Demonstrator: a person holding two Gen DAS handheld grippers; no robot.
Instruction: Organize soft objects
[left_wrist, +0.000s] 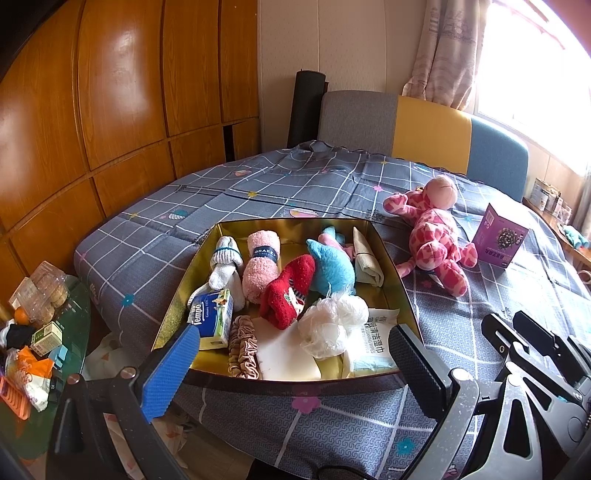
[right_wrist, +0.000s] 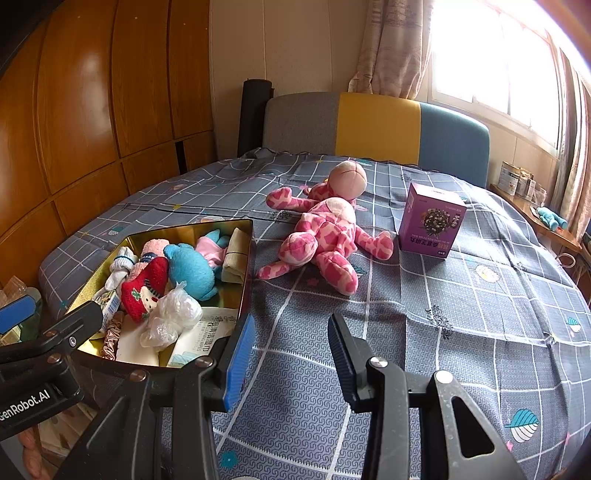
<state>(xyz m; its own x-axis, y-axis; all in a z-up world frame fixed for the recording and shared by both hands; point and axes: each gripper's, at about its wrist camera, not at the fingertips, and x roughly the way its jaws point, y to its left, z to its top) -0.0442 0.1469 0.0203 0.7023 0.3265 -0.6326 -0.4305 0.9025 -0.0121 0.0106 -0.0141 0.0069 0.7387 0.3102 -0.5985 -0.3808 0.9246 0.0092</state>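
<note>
Right wrist view: right gripper (right_wrist: 291, 354) jaws partly spread, holding nothing — left gripper (left_wrist: 295, 354) jaws spread wide, also holding nothing.

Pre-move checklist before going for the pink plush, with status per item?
1. Right claw empty, jaws apart: ok.
2. Left claw empty, jaws wide: ok.
3. Pink plush in the open on the bed, nothing lying on it: ok.
4. Purple box stands beside the plush's arm, touching or apart: cannot tell.
5. Room in the tin for the plush: not ok, crowded with socks, blue plush, tissues, wipes.
6. Path from right claw to plush is bare bedspread: ok.
</note>
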